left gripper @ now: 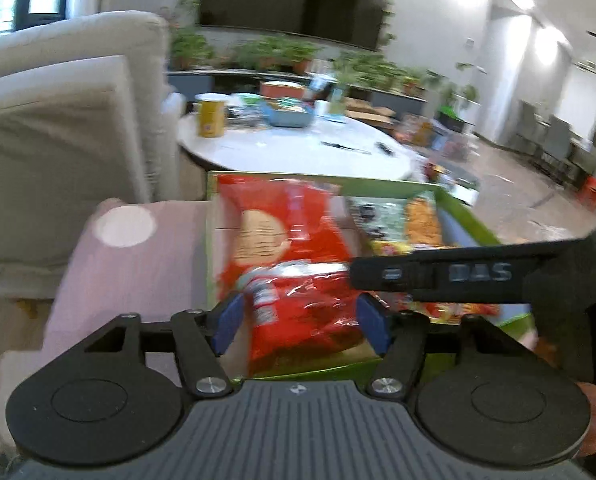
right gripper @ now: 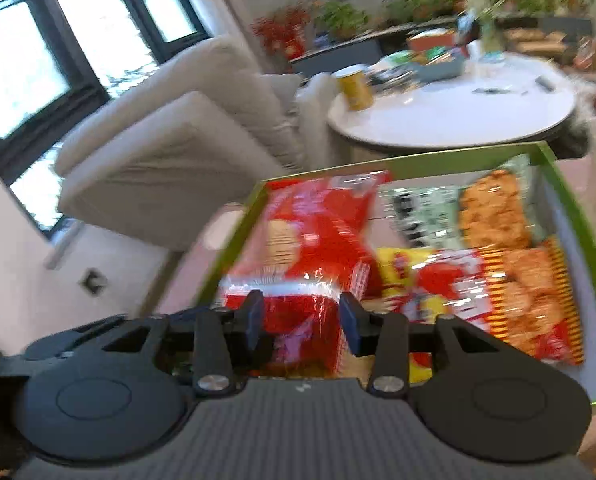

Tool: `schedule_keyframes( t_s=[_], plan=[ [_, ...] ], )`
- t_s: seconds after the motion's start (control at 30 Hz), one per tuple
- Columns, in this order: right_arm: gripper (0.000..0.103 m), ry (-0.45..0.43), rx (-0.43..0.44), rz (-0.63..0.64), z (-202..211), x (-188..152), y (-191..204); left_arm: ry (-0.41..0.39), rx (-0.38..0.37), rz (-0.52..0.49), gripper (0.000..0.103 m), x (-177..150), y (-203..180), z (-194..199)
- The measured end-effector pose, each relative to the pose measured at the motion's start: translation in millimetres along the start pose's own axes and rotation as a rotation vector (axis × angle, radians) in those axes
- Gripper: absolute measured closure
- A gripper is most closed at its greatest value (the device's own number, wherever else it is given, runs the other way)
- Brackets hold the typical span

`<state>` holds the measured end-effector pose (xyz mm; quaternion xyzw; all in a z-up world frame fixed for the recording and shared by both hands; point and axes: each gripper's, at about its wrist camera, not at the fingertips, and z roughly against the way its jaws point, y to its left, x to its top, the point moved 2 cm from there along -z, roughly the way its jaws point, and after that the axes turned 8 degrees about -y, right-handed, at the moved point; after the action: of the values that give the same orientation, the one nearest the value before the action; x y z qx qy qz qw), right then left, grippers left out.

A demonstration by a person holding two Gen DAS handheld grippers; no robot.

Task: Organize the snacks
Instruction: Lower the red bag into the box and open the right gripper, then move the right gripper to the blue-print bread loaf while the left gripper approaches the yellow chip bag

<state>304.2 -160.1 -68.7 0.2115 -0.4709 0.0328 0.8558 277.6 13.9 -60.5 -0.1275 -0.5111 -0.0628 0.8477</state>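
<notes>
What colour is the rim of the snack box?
Green; the snack box rim shows best in the right wrist view.

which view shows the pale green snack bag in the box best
Right wrist view: the pale green snack bag lies unobstructed at the far side of the green box. In the left wrist view the bag is smaller, blurred, partly behind the right gripper.

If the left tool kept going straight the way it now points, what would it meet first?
Most likely the red snack bag lying in the green box, framed between the left tool's open jaws; depth is blurred.
</notes>
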Motion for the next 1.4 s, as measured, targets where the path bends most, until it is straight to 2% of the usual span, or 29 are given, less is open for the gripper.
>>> schedule_keyframes(
  t_s=[0.1,0.2,0.23,0.27,0.37,0.47,0.57,0.67,0.83,0.93,1.07,1.17,1.27,1.4],
  plan=[
    [0.041,-0.038,0.007,-0.019,15.4,0.2,-7.6,-0.02,-0.016,0.021,0.039,-1.8,2.9,9.8],
    [0.041,-0.12,-0.012,0.006,37.9,1.8,-4.5,-0.044,0.001,-0.002,0.027,-2.0,-5.1,23.7],
    [0.041,-0.167,-0.023,0.03,48.1,1.3,-1.6,-0.053,0.021,-0.017,0.019,-2.2,-8.7,28.8],
    [0.041,-0.214,-0.032,0.05,58.2,1.5,1.3,-0.065,0.041,-0.032,0.016,-2.7,-13.0,34.2],
    [0.041,-0.294,-0.034,0.084,86.8,-1.0,9.4,-0.084,0.059,-0.053,0.016,-3.7,-21.8,49.1],
    [0.041,-0.311,-0.021,0.053,108.5,-1.9,10.6,-0.076,0.081,-0.02,0.009,-2.3,-27.2,63.0],
    [0.041,-0.277,-0.003,0.007,124.7,-1.9,8.8,-0.114,0.124,-0.027,0.006,-1.2,-35.7,80.8],
    [0.041,-0.27,-0.023,0.039,138.7,-5.3,15.3,-0.121,0.135,-0.051,0.005,-0.5,-45.2,96.6],
    [0.041,-0.319,-0.045,0.123,162.2,-19.0,25.8,-0.164,0.184,-0.024,0.002,-1.6,-54.8,122.1],
    [0.041,-0.317,-0.049,0.122,174.7,-24.8,26.3,-0.173,0.205,-0.01,0.001,-4.2,-60.6,135.9],
    [0.041,-0.318,-0.068,0.117,188.9,-30.9,26.6,-0.199,0.223,-0.051,0.001,-10.0,-71.2,154.4],
    [0.041,-0.319,-0.032,0.118,197.8,-35.8,28.8,-0.209,0.241,-0.065,0.0,-14.7,-77.2,166.0],
    [0.041,-0.339,-0.027,0.107,209.6,-41.9,31.1,-0.216,0.24,-0.055,0.0,-20.3,-79.3,176.2],
    [0.041,-0.362,-0.044,0.124,219.3,-53.0,35.6,-0.184,0.213,-0.033,0.0,-29.6,-79.1,186.5]
  ],
)
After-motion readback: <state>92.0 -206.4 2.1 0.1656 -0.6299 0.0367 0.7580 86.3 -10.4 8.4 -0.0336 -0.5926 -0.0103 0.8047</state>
